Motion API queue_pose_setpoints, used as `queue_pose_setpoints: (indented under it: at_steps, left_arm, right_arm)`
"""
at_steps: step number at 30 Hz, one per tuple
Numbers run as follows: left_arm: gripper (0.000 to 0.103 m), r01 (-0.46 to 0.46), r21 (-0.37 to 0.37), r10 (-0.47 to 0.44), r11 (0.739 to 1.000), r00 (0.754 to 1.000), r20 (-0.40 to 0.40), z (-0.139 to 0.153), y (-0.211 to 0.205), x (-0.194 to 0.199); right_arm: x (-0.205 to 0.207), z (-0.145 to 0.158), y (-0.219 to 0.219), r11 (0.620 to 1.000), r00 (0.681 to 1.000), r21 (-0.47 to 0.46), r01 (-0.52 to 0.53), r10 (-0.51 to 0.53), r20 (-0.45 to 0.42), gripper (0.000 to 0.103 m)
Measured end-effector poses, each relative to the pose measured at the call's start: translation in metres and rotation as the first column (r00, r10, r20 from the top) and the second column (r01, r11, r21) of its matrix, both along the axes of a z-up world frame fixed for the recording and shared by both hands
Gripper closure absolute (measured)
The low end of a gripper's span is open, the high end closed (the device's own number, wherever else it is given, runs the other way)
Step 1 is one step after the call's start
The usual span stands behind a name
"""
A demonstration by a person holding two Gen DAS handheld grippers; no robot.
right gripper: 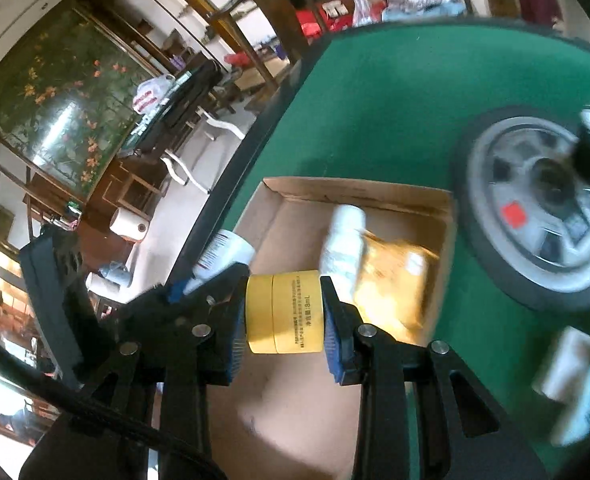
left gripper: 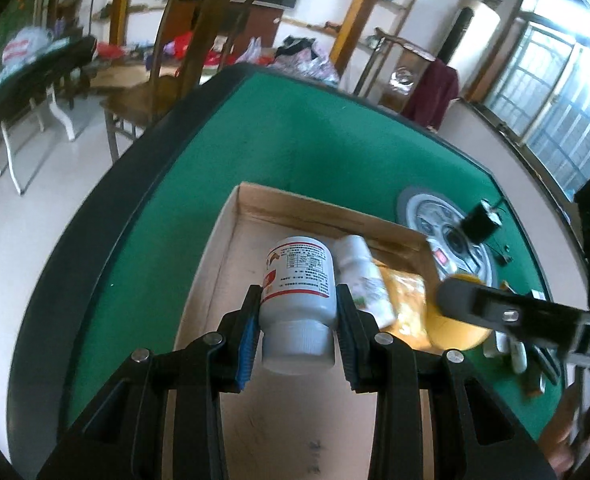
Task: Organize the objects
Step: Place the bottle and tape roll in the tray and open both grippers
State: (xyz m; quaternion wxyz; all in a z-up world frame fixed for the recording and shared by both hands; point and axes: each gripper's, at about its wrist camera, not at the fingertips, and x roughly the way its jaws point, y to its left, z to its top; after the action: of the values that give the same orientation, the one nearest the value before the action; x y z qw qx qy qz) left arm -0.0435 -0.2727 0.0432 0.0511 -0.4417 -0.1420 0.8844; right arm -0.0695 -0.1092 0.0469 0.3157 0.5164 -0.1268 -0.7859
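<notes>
Left gripper (left gripper: pixel 298 312) jaws pinched a white pill bottle (left gripper: pixel 298 280) over the cardboard box (left gripper: pixel 295 204) on the green surface (left gripper: pixel 295 136), while right gripper (right gripper: pixel 283 312) jaws pinched a yellow jar (right gripper: pixel 283 312) above the same box, beside a lying white bottle (right gripper: pixel 343 240) and yellow packet (right gripper: pixel 391 276)

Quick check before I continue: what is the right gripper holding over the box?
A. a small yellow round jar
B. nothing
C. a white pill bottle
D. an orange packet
A: the right gripper is shut on the small yellow jar, clamped between its pads above the cardboard box; the white bottle is in the left gripper.
</notes>
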Motion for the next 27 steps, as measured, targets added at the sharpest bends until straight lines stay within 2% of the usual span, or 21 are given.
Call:
queue_pose_setpoints:
  at_steps: [5,13,18,20,23,27]
  left_arm:
    - [0.073,-0.013,-0.009,0.014,1.000,0.999,0.039,-0.015,0.001,-0.016]
    - [0.073,-0.052,0.014,0.051,0.999,0.996,0.072,-0.032,-0.008,-0.020]
    - [0.073,-0.067,0.008,0.066,0.998,0.997,0.038,-0.028,-0.011,-0.020]
    - [0.071,-0.070,0.016,0.070,0.997,0.997,0.028,-0.028,-0.011,-0.019]
    - [0.060,-0.066,0.030,0.065,0.997,0.997,0.035,-0.030,-0.011,-0.021]
    - [0.060,-0.061,0.033,0.061,0.998,0.998,0.021,-0.023,-0.010,-0.017]
  right_arm:
    - [-0.025,-0.019,-0.029,0.998,1.000,0.055,0.017,-0.018,0.021,0.073]
    - [-0.041,-0.036,-0.031,0.993,0.998,0.110,0.047,-0.052,0.041,0.073]
    - [-0.041,-0.037,-0.029,0.991,0.998,0.128,0.049,-0.054,0.035,0.073]
    - [-0.042,-0.037,-0.031,0.988,0.998,0.147,0.051,-0.055,0.023,0.073]
    - [-0.041,-0.036,-0.030,0.987,0.998,0.147,0.064,-0.066,0.009,0.072]
    - [-0.044,-0.028,-0.031,0.990,0.997,0.117,0.079,-0.080,0.010,0.065]
